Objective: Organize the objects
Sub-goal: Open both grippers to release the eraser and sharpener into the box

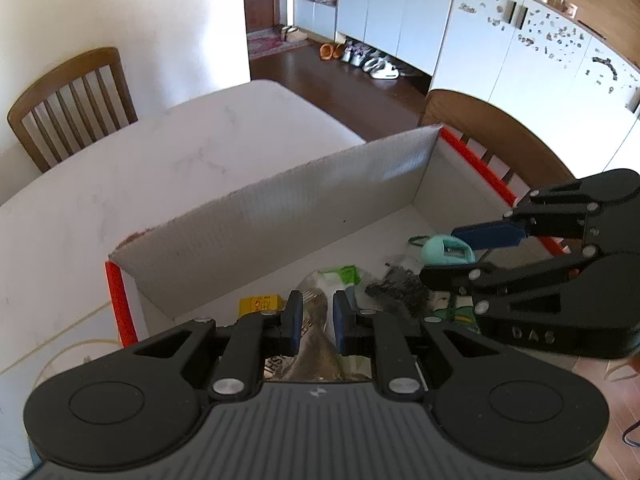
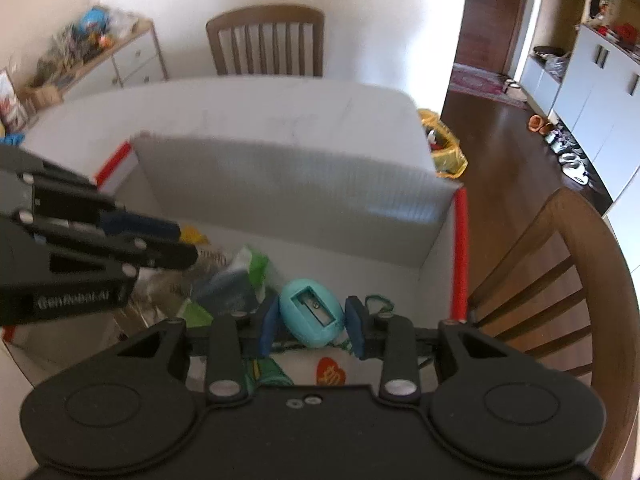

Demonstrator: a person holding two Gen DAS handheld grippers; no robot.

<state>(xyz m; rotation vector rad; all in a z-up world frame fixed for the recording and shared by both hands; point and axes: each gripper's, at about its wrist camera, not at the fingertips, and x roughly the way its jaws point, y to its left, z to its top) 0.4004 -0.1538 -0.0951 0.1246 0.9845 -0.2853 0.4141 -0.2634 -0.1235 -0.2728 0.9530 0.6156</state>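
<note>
- Right gripper [image 2: 311, 322] holds a teal egg-shaped pencil sharpener [image 2: 311, 312] between its blue pads [image 2: 270, 326], low over the near right part of a white corrugated box [image 2: 288, 188] with red corner strips.
- Left gripper [image 1: 316, 322] is nearly closed, its pads on either side of a clear plastic packet [image 1: 316, 344]; whether they actually pinch it is hard to tell.
- Much of the box floor is hidden under both gripper bodies; the printed wrappers there are cut off and unreadable.
- Motion blur smears the right wrist view, so the items under the left gripper's fingers are unclear.
- Box contents visible: a green-and-white packet [image 1: 340, 276], a yellow tag [image 1: 260, 304], and a dark crumpled bag [image 1: 394, 286] beside the sharpener.
- Far half of the box floor is bare, walled by the tall back panel.
- Box sits at the edge of a white marble table [image 1: 160, 168]; a wooden chair [image 2: 560, 280] stands just beside its right wall, another chair [image 2: 266, 40] across the table.
</note>
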